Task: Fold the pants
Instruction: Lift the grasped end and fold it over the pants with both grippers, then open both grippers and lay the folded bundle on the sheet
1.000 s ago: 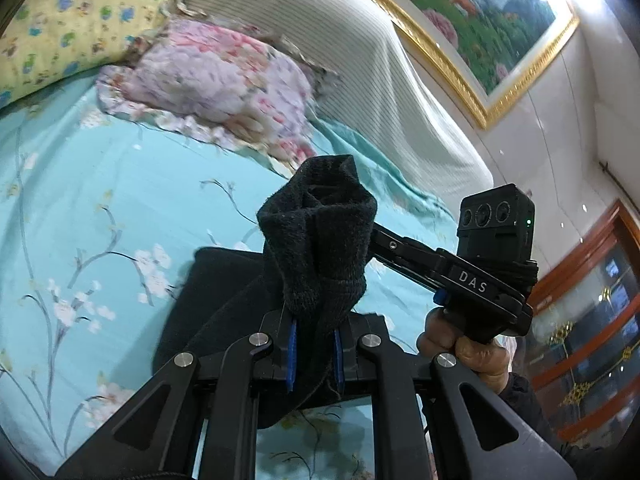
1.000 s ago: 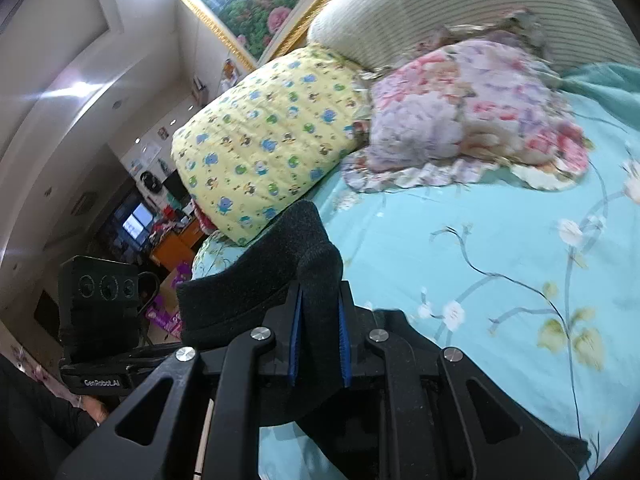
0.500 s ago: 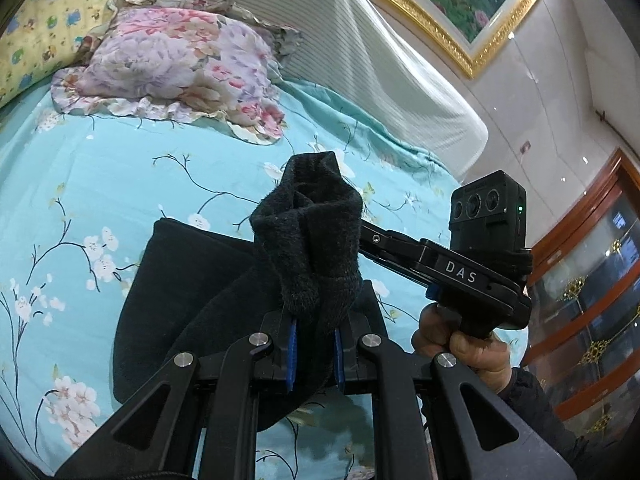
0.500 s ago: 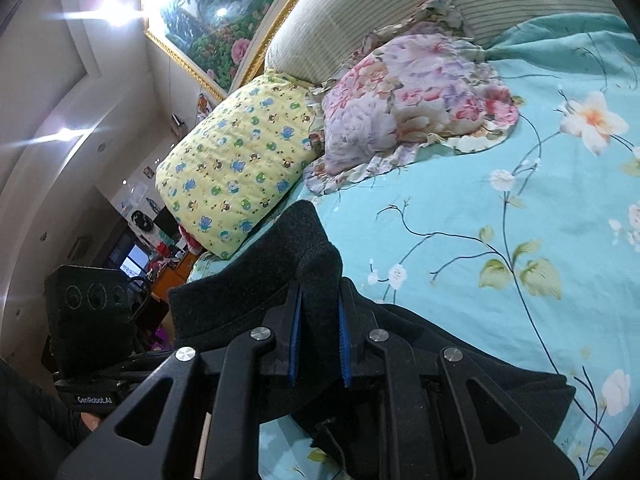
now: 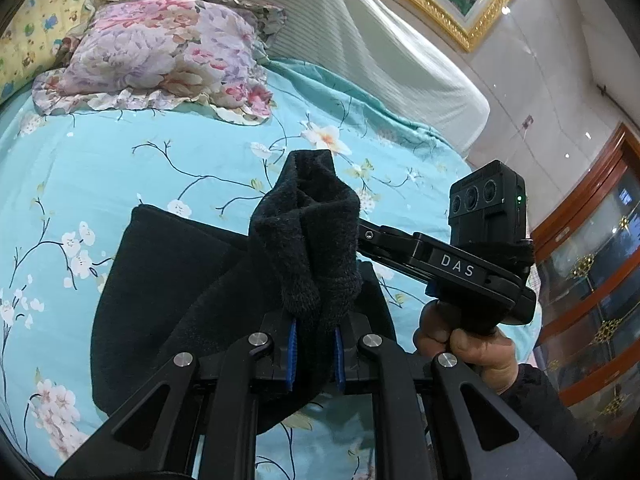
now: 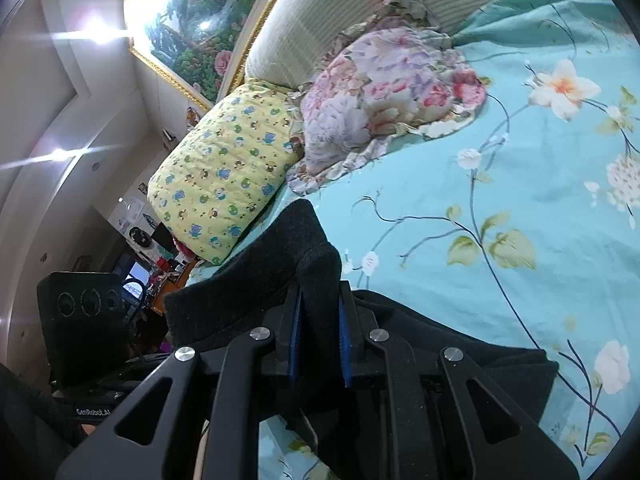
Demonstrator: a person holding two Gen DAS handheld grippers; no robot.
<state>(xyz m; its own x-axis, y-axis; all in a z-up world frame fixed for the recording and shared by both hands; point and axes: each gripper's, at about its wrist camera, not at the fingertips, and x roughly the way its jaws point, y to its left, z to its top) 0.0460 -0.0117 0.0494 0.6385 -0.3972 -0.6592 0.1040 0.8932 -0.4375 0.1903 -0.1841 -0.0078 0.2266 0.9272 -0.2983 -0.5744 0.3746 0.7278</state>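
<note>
Black fleece pants (image 5: 168,280) lie partly folded on a turquoise flowered bedsheet (image 5: 100,152). My left gripper (image 5: 314,354) is shut on a bunched-up end of the pants that sticks up between its blue pads. In the left wrist view the right gripper (image 5: 364,236) reaches in from the right, held by a hand (image 5: 468,344), its tips hidden behind the bunched cloth. In the right wrist view my right gripper (image 6: 319,348) is shut on another thick fold of the pants (image 6: 256,276), and the rest of the cloth (image 6: 480,360) lies under it on the bedsheet (image 6: 540,200).
A pink flowered pillow (image 5: 160,56) and a yellow printed pillow (image 6: 224,172) rest at the head of the bed, against a striped headboard (image 5: 360,40). A wooden glass cabinet (image 5: 600,280) stands to the right of the bed. The other gripper's camera block (image 6: 86,316) shows at lower left.
Both grippers have sunk toward the bed with the pants still clamped. More of the dark cloth now rests on the sheet. The pillows have shifted up and away in both views.
</note>
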